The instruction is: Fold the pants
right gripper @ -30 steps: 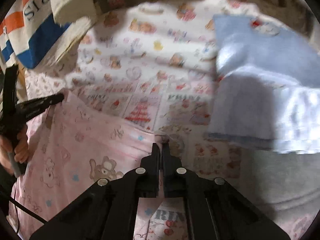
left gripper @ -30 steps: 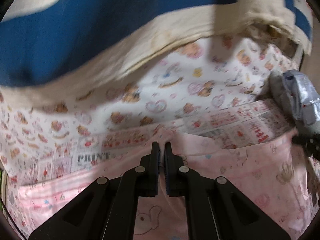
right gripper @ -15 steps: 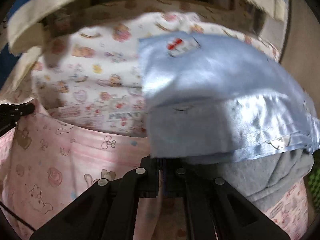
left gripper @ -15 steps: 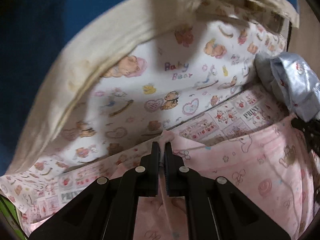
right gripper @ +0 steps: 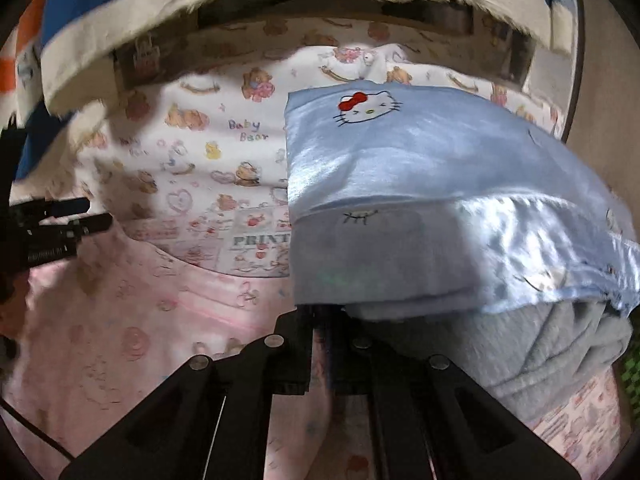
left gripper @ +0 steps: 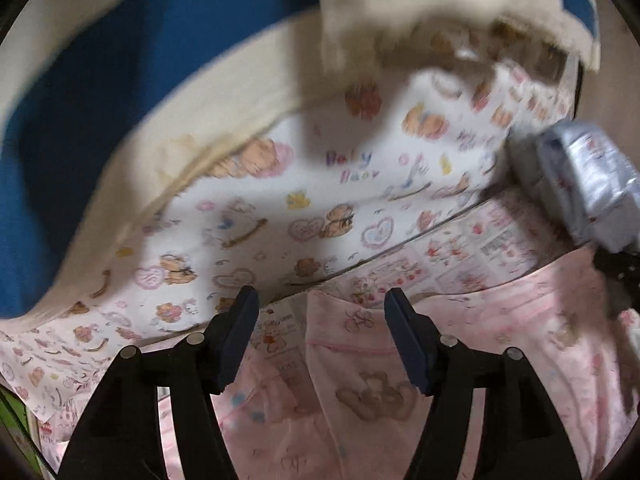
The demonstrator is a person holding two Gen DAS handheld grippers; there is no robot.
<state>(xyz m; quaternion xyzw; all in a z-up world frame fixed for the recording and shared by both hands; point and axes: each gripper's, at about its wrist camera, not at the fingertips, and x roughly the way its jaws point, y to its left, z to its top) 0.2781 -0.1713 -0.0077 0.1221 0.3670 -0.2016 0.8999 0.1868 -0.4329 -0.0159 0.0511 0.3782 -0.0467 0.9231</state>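
The left gripper [left gripper: 320, 316] was opening, jaws clear of the pink bear-print cotton pants [left gripper: 360, 396] lying just below and ahead; the right gripper [right gripper: 320, 344], barely parting, seemingly pinched their far edge.

Dim, patchy light; motion blur, fisheye-warped edges.

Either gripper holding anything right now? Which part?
Left gripper: nothing held; jaws opening, an edge of the pink pants lies loose between them. Right gripper: jaws opening, tips half hidden under the blue cloth; cannot tell.
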